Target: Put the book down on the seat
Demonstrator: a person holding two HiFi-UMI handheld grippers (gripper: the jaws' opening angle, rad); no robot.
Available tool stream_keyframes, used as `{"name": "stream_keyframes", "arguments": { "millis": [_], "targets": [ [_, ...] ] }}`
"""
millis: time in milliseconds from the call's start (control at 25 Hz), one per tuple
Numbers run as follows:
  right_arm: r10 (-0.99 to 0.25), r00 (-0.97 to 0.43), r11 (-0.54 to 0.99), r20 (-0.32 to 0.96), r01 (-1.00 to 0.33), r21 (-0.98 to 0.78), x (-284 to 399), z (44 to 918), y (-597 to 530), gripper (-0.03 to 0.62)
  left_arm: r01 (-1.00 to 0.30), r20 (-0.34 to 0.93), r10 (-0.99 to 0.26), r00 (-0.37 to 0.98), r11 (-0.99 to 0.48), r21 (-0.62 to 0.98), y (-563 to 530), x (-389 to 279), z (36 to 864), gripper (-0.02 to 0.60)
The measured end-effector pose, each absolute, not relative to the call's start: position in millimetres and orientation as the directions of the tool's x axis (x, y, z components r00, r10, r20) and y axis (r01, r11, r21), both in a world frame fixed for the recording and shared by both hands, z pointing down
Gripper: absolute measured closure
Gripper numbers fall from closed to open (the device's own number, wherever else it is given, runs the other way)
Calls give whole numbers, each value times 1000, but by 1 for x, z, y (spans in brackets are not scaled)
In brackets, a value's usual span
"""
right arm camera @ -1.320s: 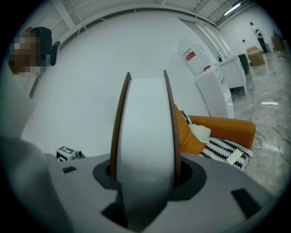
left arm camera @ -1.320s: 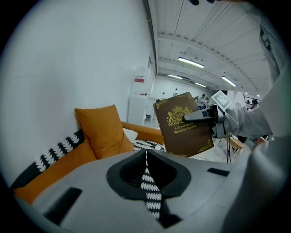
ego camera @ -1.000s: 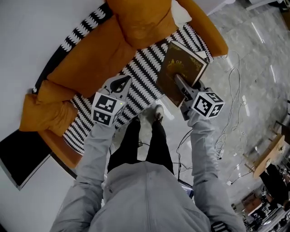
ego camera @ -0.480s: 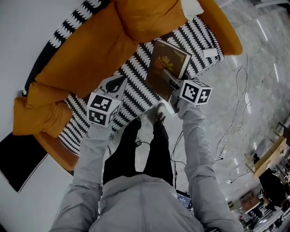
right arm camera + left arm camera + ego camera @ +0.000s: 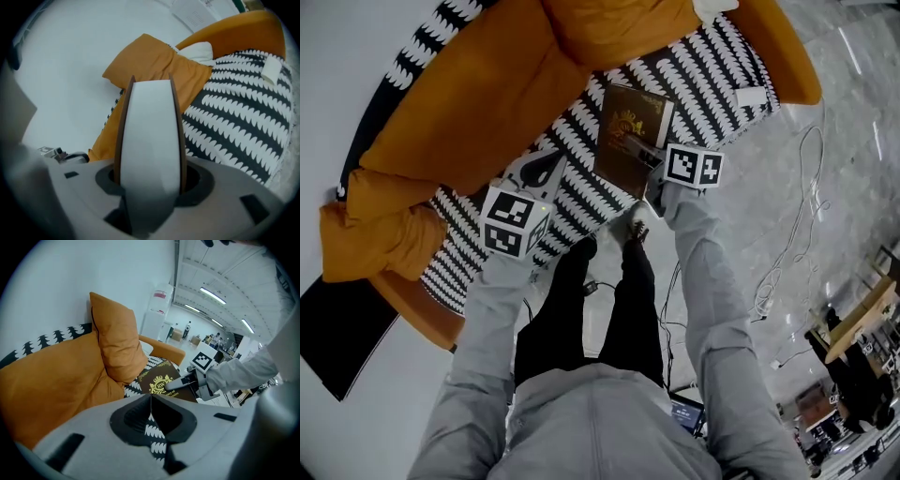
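Observation:
A brown book point(image 5: 626, 131) with a gold crest on its cover hangs over the black-and-white patterned seat point(image 5: 712, 75) of an orange sofa. My right gripper point(image 5: 642, 150) is shut on its near edge. In the right gripper view the book point(image 5: 150, 126) stands edge-on between the jaws, white pages between brown covers. From the left gripper view the book point(image 5: 161, 379) lies tilted above the seat; I cannot tell whether it touches. My left gripper point(image 5: 546, 171) is shut and holds nothing, over the seat's front part left of the book.
Big orange back cushions point(image 5: 469, 103) and a pillow point(image 5: 117, 343) line the sofa's back. An orange armrest point(image 5: 778, 47) closes the right end. A white tag point(image 5: 751, 96) lies on the seat. The person's shoes point(image 5: 633, 230) stand at the sofa's front; cables point(image 5: 787, 234) trail over the marble floor.
The right gripper has carried the book left and farther in over the seat. The left gripper has hardly moved.

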State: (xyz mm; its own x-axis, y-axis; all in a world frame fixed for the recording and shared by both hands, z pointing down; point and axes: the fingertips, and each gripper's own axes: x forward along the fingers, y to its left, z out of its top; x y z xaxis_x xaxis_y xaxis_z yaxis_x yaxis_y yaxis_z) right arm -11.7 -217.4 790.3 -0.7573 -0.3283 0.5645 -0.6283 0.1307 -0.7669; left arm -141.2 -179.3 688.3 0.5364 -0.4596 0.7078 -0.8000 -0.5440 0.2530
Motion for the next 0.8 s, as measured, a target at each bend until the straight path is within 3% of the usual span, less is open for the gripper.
{"name": "stream_keyframes", "arguments": {
  "millis": [600, 800],
  "targets": [
    [-222, -747, 78, 627, -654, -752, -33, 822, -220, 358, -791, 741, -387, 549, -525, 313, -157, -136, 700, 551],
    [-213, -747, 72, 630, -655, -752, -34, 829, -219, 332, -783, 734, -378, 564, -527, 330, -158, -134, 705, 551]
  ]
}}
